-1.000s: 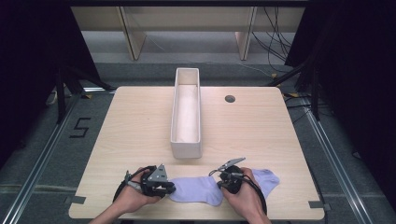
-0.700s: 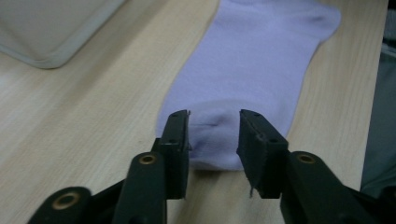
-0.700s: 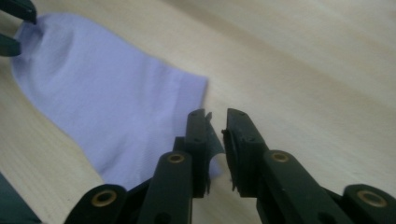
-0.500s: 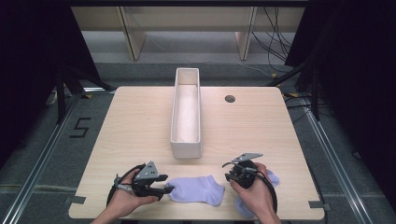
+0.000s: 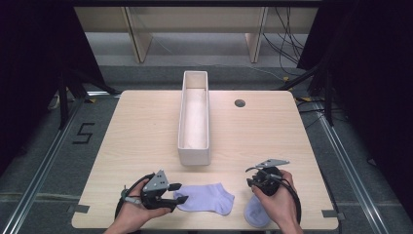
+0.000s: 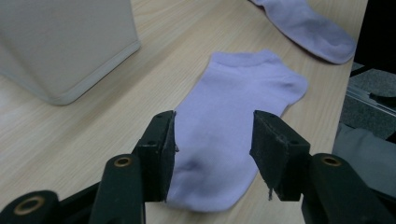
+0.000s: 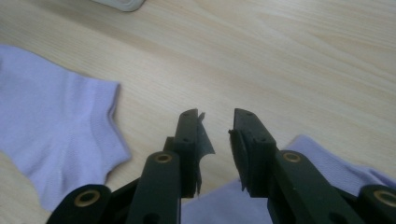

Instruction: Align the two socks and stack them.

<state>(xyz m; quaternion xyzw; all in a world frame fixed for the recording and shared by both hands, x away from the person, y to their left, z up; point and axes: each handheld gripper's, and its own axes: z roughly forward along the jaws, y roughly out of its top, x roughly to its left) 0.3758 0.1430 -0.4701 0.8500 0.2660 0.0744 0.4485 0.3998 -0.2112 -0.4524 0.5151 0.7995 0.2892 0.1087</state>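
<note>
Both your grippers (image 5: 181, 193) (image 5: 251, 176) have just opened their fingers wide and released the socks (image 5: 207, 197) (image 5: 254, 214), now lying apart on the worktop (image 5: 146, 131); separation looks done.

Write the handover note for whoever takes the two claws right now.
Left claw: has just been opening, its jaws stand either side of the flat sock's toe end, not pressing.
Right claw: has just been opening, nothing between its jaws, over the second sock.
Things: both lilac socks lie apart near the table's front edge; the white bin stands behind them, nothing showing inside.
Done: socks laid out, released.
Left: probably pairing them or putting them in the bin.
</note>
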